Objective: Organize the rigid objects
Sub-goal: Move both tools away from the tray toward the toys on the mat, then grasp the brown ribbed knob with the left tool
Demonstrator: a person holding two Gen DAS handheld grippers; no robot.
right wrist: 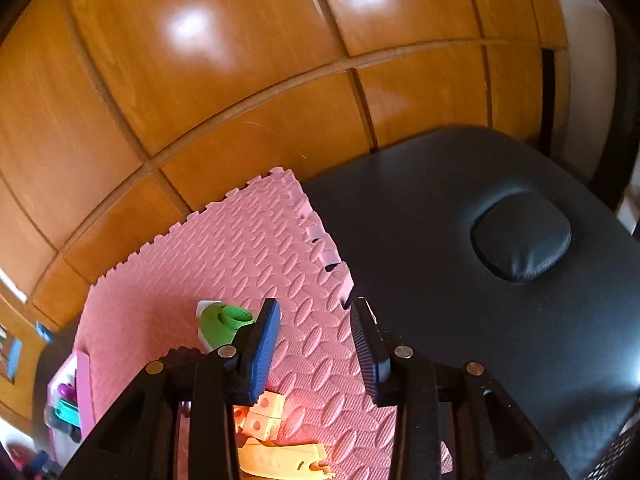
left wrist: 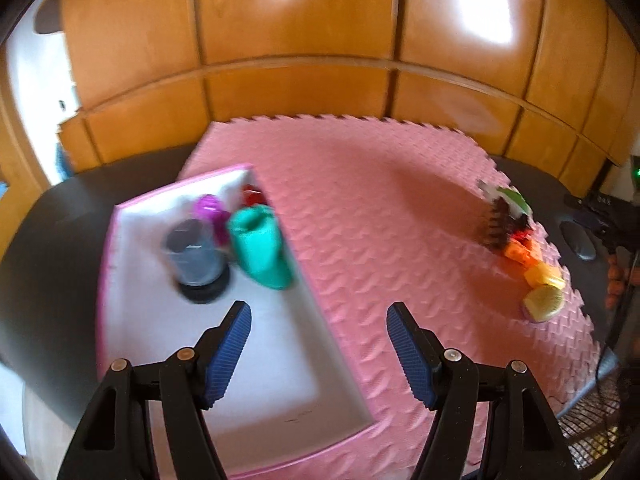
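The left claw [left wrist: 319, 354] hangs half open and empty over the white tray [left wrist: 256, 376], where a grey cup [left wrist: 194, 254] and teal piece [left wrist: 260, 246] are already gathered. The right claw [right wrist: 316, 350], gapped and empty, points at loose blocks [right wrist: 264, 416] on the pink mat [right wrist: 240, 248], probably next to collect.

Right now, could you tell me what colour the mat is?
Pink, with a raised leaf-like pattern; the mat shows best in the left wrist view.

Mat [left wrist: 380, 216]: on the padded table [right wrist: 460, 208], against the far wooden panels [left wrist: 300, 20].
Tray [left wrist: 132, 320]: on the mat's left side.
In tray: cup [left wrist: 194, 252], bottle [left wrist: 260, 246] right of it, small pieces behind.
Right edge of mat: brush [left wrist: 500, 220], blocks [left wrist: 528, 260] nearer, in a row.
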